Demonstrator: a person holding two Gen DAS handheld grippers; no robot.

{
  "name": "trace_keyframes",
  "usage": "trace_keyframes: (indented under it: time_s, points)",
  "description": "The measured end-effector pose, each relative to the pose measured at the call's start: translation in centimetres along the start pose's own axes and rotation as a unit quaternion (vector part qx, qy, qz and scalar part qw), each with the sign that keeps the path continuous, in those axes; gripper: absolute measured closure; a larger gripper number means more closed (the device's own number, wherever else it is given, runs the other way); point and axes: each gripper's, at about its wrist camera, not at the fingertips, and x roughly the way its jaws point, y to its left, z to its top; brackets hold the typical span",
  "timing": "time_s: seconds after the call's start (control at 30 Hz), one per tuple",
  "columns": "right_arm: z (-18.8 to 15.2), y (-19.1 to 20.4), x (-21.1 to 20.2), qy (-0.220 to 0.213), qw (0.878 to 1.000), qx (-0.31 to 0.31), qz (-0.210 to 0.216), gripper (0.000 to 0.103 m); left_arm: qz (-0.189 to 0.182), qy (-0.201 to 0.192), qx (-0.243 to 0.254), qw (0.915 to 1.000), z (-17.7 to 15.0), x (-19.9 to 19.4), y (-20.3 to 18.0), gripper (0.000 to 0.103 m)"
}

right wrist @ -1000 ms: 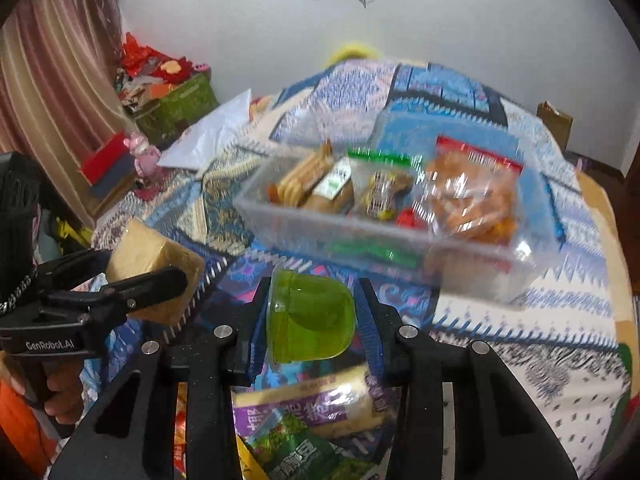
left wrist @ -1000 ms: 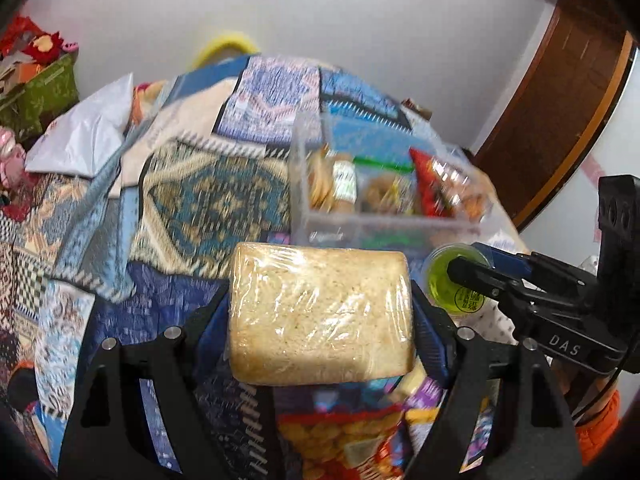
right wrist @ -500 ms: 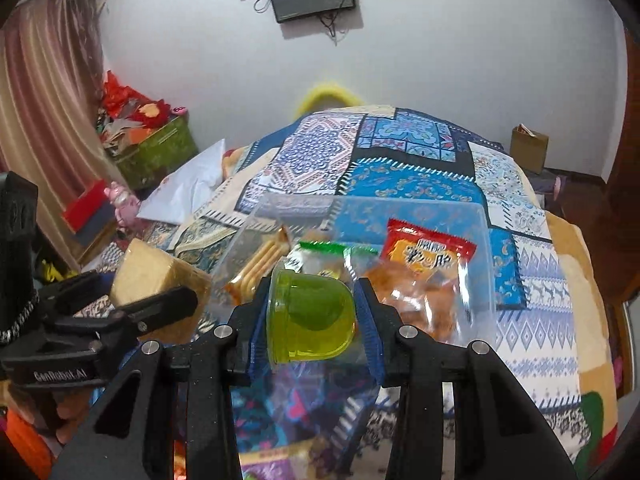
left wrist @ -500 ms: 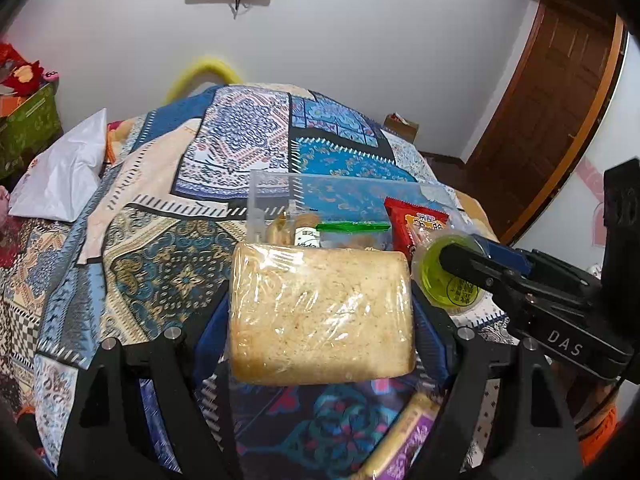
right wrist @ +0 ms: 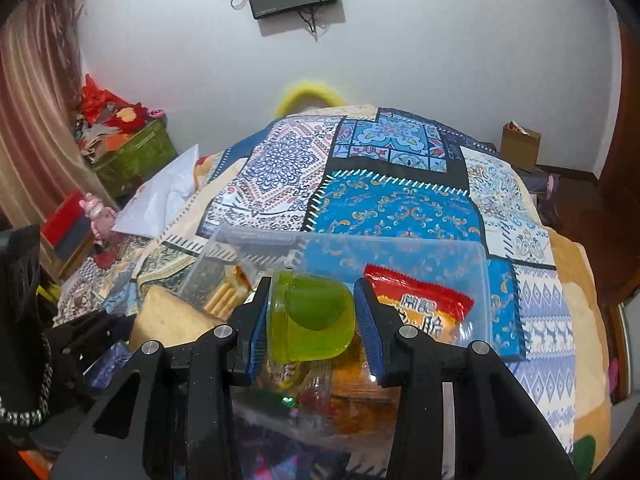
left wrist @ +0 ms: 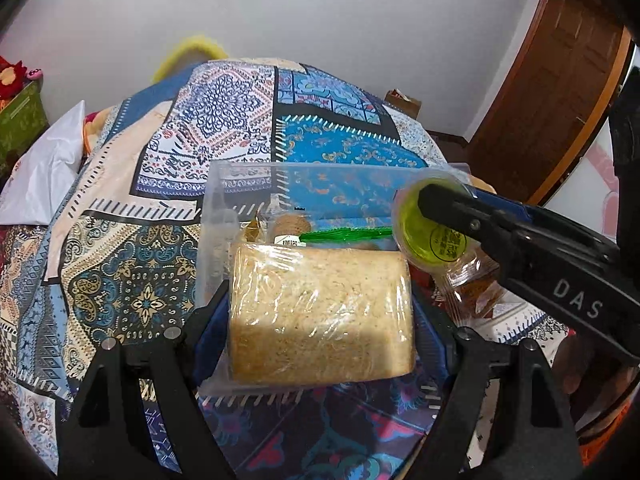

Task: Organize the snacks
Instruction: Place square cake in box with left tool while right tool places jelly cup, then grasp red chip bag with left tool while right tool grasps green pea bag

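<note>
My left gripper (left wrist: 320, 320) is shut on a wrapped beige bread loaf (left wrist: 320, 316), held over the near left part of a clear plastic bin (left wrist: 224, 184) on the bed. My right gripper (right wrist: 310, 322) is shut on a green jelly cup (right wrist: 310, 320), held over the middle of the bin (right wrist: 400, 240). The cup (left wrist: 430, 232) and right gripper also show in the left wrist view, above the bin's right side. The loaf (right wrist: 168, 320) shows at the left in the right wrist view. The bin holds biscuits (right wrist: 224, 300), a red snack bag (right wrist: 424, 308) and a green-topped packet (left wrist: 344, 234).
The bin sits on a patterned quilt (right wrist: 400, 208) covering the bed. A white pillow (left wrist: 40, 176) lies at the left. Green boxes with red items (right wrist: 128, 156) stand by the curtain. A wooden door (left wrist: 560, 92) is at the right; a cardboard box (right wrist: 520, 144) sits on the floor.
Both grippers moved forward and up from the snack pile toward the bin. The loaf and the jelly cup now hang over the bin instead of in front of it.
</note>
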Motion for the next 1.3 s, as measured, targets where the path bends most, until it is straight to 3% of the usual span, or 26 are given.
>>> trace_keyframes:
  time_s: [0.23, 0.37, 0.43, 0.63, 0.83, 1.07, 1.3]
  points:
    - [-0.2, -0.6, 1.9, 0.032, 0.999, 0.01, 0.005, 0.065, -0.005, 0.018, -0.015, 0.9997, -0.1, 1.1, 0.6, 0.022]
    - [0.0, -0.4, 1.2, 0.03, 1.0, 0.009, 0.002, 0.057, -0.009, 0.023, -0.02, 0.9995, -0.1, 0.7, 0.7, 0.022]
    - [0.3, -0.4, 0.6, 0.024, 1.0, 0.009, 0.003, 0.049, -0.01, 0.019, -0.022, 0.9995, 0.0, 0.2, 0.6, 0.021]
    - [0.4, 0.2, -2.5, -0.002, 1.0, -0.005, -0.002, 0.047, -0.021, 0.005, -0.025, 0.9994, 0.3, -2.2, 0.2, 0.02]
    - [-0.7, 0.6, -5.0, -0.016, 1.0, -0.015, -0.008, 0.045, 0.012, -0.031, 0.01, 0.9994, -0.2, -6.2, -0.8, 0.02]
    - [-3.2, 1.1, -8.1, -0.025, 1.0, -0.013, -0.001, 0.041, 0.031, -0.042, 0.038, 0.9979, -2.8, -10.1, -1.6, 0.019]
    - [-7.0, 2.1, -10.1, -0.014, 1.0, -0.023, -0.004, 0.041, 0.039, -0.018, 0.039, 0.9983, -7.5, -11.7, -1.2, 0.019]
